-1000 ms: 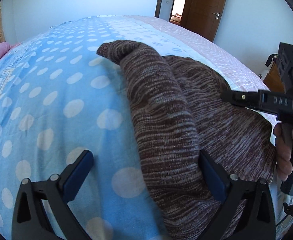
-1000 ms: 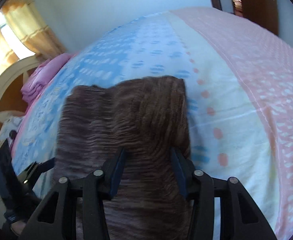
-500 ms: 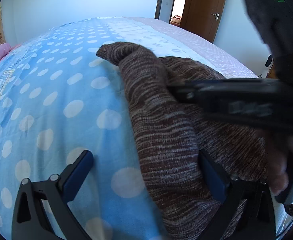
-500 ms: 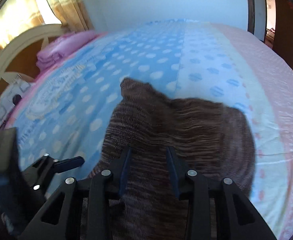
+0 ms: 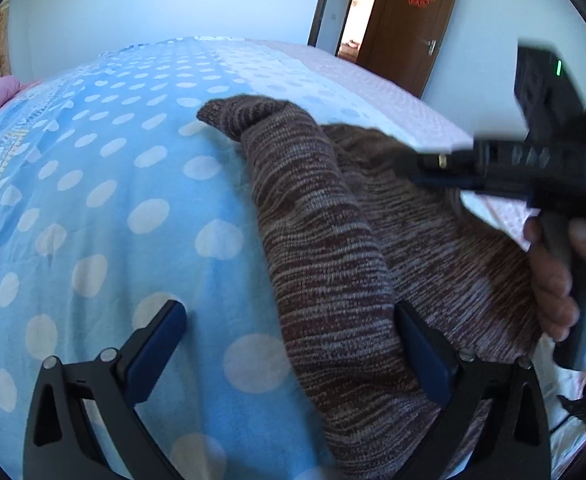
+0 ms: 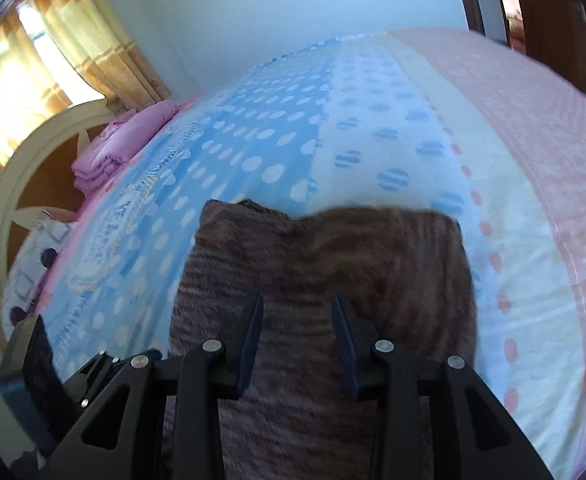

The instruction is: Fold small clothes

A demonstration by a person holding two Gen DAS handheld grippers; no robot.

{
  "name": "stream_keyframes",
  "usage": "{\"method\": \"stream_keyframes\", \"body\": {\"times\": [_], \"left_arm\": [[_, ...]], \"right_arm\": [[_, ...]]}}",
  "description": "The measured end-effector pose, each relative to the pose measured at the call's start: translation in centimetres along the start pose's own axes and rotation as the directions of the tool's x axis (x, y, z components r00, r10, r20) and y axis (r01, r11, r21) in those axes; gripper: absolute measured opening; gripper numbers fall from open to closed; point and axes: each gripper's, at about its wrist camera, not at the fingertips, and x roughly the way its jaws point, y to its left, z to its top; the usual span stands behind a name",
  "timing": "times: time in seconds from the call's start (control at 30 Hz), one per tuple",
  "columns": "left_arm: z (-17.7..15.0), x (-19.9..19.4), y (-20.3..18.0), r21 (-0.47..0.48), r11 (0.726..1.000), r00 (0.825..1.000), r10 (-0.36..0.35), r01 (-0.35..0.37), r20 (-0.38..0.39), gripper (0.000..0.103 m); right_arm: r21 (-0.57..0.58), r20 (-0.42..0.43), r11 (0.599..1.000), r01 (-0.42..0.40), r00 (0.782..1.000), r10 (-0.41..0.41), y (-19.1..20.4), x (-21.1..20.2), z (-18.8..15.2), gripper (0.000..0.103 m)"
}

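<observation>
A brown striped knit garment lies on the polka-dot bedspread, one sleeve folded across its left side. My left gripper is open and low over the garment's near left edge; its right finger touches the knit. My right gripper is shut on a fold of the same garment and holds it raised above the bed. In the left wrist view the right gripper shows at the right, held by a hand.
A stack of folded pink cloth lies by the white headboard. Curtains hang at the window. A brown door stands open beyond the bed's far right corner.
My right gripper has swung with the garment fold: leftward across the left wrist view, then back to the right. The garment edge it holds now lies flatter. My left gripper has stayed put.
</observation>
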Motion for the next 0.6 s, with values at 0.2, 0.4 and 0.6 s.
{"method": "stream_keyframes", "body": {"times": [0.2, 0.4, 0.6], "left_arm": [[0.3, -0.6, 1.0, -0.079, 0.991, 0.994, -0.108, 0.108, 0.007, 0.103], [0.8, 0.6, 0.4, -0.040, 0.994, 0.995, -0.098, 0.097, -0.018, 0.092], [0.3, 0.2, -1.0, 0.026, 0.988, 0.988, -0.154, 0.155, -0.013, 0.057]], "right_arm": [[0.087, 0.046, 0.993, -0.082, 0.996, 0.078, -4.1, -2.0, -0.3, 0.034], [0.146, 0.076, 0.987, -0.067, 0.996, 0.057, -7.8, -3.2, 0.0, 0.058], [0.164, 0.052, 0.976, -0.144, 0.989, 0.137, -9.7, -1.5, -0.1, 0.058]]}}
